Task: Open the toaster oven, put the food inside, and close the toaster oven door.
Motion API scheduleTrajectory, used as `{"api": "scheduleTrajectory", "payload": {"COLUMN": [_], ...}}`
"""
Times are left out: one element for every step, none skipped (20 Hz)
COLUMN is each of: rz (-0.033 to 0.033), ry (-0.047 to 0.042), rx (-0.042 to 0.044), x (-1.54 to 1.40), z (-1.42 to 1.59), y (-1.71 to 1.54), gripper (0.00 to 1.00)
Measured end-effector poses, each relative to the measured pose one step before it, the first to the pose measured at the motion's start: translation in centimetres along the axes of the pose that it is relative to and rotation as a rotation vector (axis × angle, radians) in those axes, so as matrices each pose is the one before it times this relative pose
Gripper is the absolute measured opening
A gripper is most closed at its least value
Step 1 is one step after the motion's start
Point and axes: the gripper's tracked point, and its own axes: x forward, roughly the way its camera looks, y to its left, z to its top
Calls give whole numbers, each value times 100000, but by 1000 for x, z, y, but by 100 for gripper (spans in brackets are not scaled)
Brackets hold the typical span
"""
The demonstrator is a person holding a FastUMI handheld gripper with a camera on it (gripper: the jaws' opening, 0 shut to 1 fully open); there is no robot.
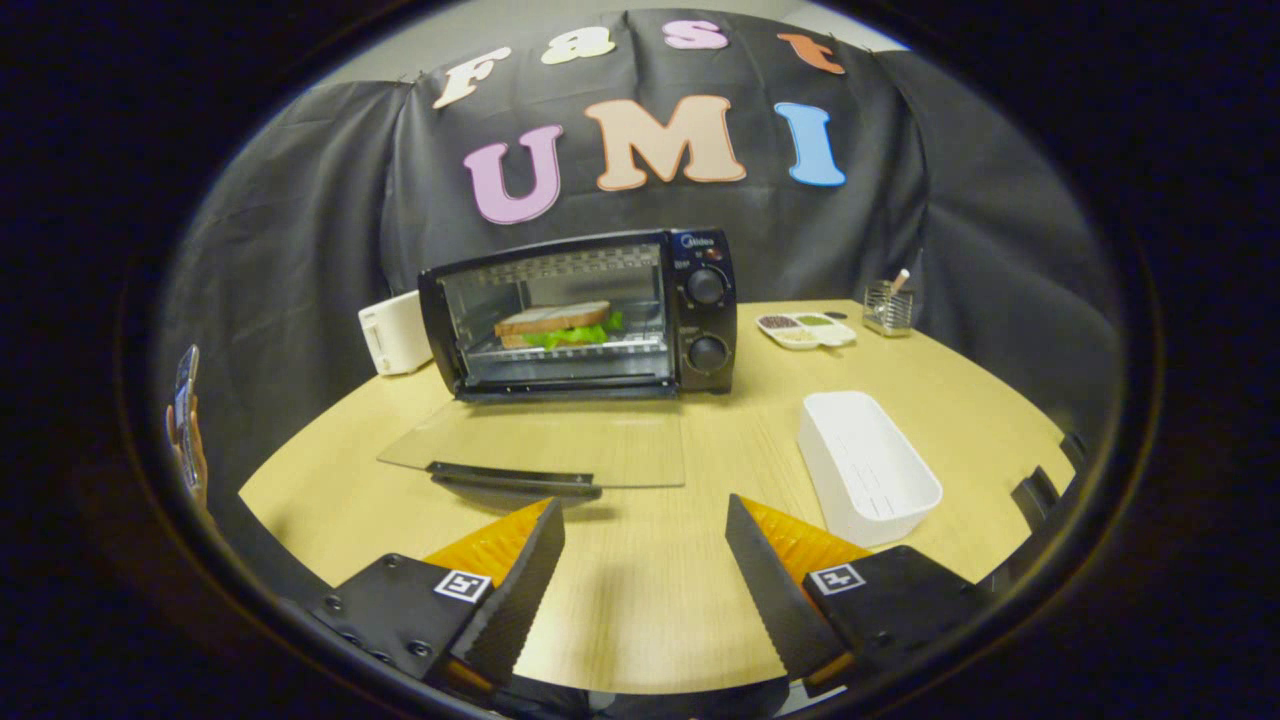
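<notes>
So from the gripper view, I've got the gripper (645,520) sitting low over the wooden table (940,390) with its two fingers (520,590) spread wide apart and nothing between them, just bare tabletop. Not touching anything as far as I can see.

Using the toaster oven (580,312) as my anchor: it sits beyond the fingers toward the back of the table, close to the booth's cloth wall. Its glass door (535,443) is dropped all the way down and lies flat out over the table in front of the oven, with the door's dark handle (512,476) at the near edge, just ahead of the left finger. The sandwich (555,324) is already inside the oven on the wire rack, bread on top and green lettuce poking out the side. Two knobs sit one above the other on the oven's right panel.

Just beside the oven's left side there's a white boxy appliance (396,333). To the oven's right there's a small white divided dish (806,330) with bits of stuff in the compartments, and a little further right a wire holder (886,308) with something standing in it, can't tell what. Nearer to me, off the oven's front right, an empty white rectangular bin (866,468) lies just beyond the right finger.
</notes>
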Motion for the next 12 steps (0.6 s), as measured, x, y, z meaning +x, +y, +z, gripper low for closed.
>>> {"api": "scheduleTrajectory", "payload": {"rz": [-819, -622, -601, -58, 314, 646, 780, 406, 309, 510, 858, 1425], "ry": [1419, 900, 967, 760, 679, 573, 110, 140, -8, -24, -318, 181], "rx": [-208, -461, -286, -135, 200, 265, 65, -121, 61, 441, 924, 1043], "x": [260, 484, 601, 641, 476, 479, 501, 460, 329, 319, 244, 123], "z": [-642, -367, -334, -226, -241, -103, -4, 124, 29, 110, 122, 192], "y": [-188, -100, 45, 154, 234, 454, 492, 412, 303, 371, 325, 503], "gripper": [99, 99, 99, 99, 99, 99, 99, 99, 99, 99, 99, 99]}}
